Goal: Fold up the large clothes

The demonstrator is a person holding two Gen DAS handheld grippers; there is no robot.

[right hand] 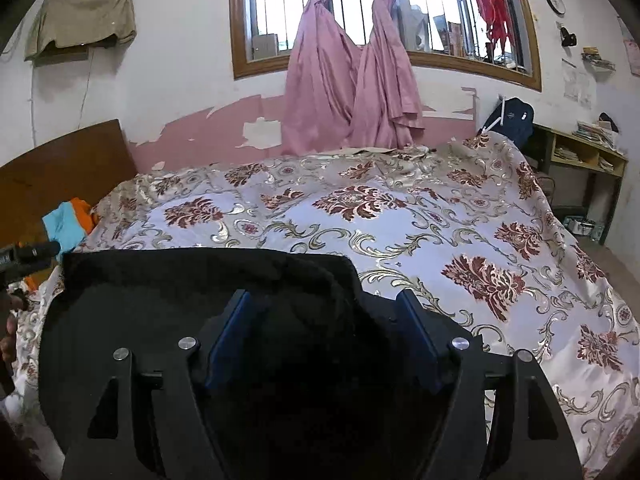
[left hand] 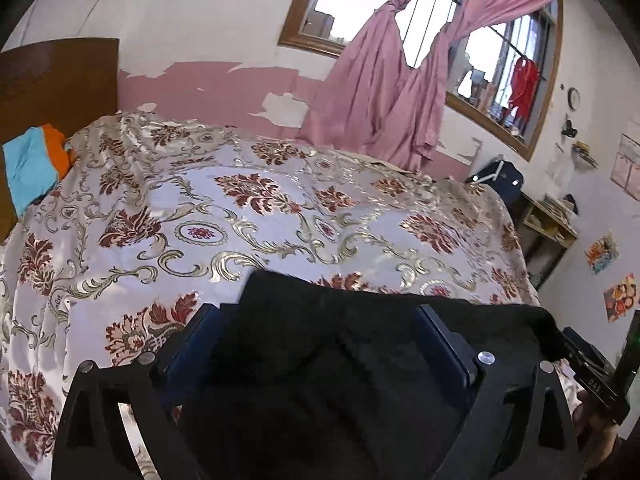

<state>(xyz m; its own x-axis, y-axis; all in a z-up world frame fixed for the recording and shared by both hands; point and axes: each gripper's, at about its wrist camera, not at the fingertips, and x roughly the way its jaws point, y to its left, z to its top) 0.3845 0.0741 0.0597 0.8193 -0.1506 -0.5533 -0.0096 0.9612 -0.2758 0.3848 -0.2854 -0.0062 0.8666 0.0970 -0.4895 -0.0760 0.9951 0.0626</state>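
Floral bedspread (left hand: 248, 216) fills most of both views, wide and bare beyond the grippers up to the wooden headboard (left hand: 56, 80) and the far wall. One black garment (right hand: 192, 280) lies at the near edge, dark and soft, its folds hard to read. The left gripper (left hand: 320, 344) stands with jaws apart over the cloth, pads seemingly not pressing it. The right gripper (right hand: 324, 332) is likewise parted above the same cloth. Two pink curtains (right hand: 348, 80) hang knotted at the window.
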